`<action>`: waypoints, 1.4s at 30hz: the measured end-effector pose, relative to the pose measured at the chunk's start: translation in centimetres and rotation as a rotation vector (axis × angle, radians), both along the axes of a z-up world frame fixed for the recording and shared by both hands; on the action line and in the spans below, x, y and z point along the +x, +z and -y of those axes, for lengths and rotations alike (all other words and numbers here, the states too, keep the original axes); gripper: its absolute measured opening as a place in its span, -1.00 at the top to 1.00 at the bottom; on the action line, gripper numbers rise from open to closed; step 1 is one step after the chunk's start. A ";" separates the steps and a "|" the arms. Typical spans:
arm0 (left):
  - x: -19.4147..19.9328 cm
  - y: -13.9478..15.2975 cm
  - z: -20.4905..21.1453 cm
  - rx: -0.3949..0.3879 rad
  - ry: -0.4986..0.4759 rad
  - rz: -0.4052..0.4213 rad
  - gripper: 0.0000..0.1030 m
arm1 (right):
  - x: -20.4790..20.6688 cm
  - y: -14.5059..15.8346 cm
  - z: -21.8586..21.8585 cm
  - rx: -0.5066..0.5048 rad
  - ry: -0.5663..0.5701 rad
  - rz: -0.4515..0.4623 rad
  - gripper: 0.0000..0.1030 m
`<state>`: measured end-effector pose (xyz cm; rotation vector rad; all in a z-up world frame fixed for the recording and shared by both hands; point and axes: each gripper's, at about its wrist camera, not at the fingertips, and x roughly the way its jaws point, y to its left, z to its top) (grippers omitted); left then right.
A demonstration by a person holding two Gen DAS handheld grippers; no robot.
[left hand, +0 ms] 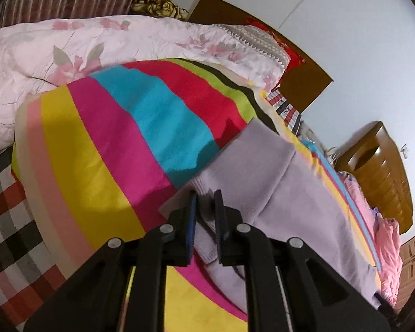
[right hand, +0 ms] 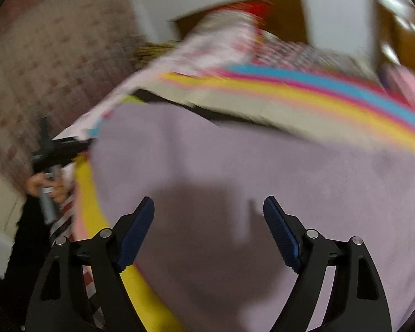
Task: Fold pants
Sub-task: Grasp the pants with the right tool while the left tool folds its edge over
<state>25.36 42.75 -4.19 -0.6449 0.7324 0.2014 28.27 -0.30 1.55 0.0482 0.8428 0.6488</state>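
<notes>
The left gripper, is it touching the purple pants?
Touching. The left wrist view shows the left gripper pinching a fold of the purple pants.

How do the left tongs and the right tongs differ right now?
The left tongs are nearly closed, pinching a ribbed edge of the lilac pants; the right tongs are spread wide and hold nothing. The left tongs sit at the garment's edge beside the striped blanket; the right tongs hover over the flat middle of the pants. Both have blue pads on black arms.
</notes>
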 end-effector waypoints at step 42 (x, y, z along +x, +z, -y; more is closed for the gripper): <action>-2.7 -1.5 -1.6 -0.202 0.023 -0.034 0.80 | 18.6 -3.6 -27.9 -0.098 0.659 -0.275 0.56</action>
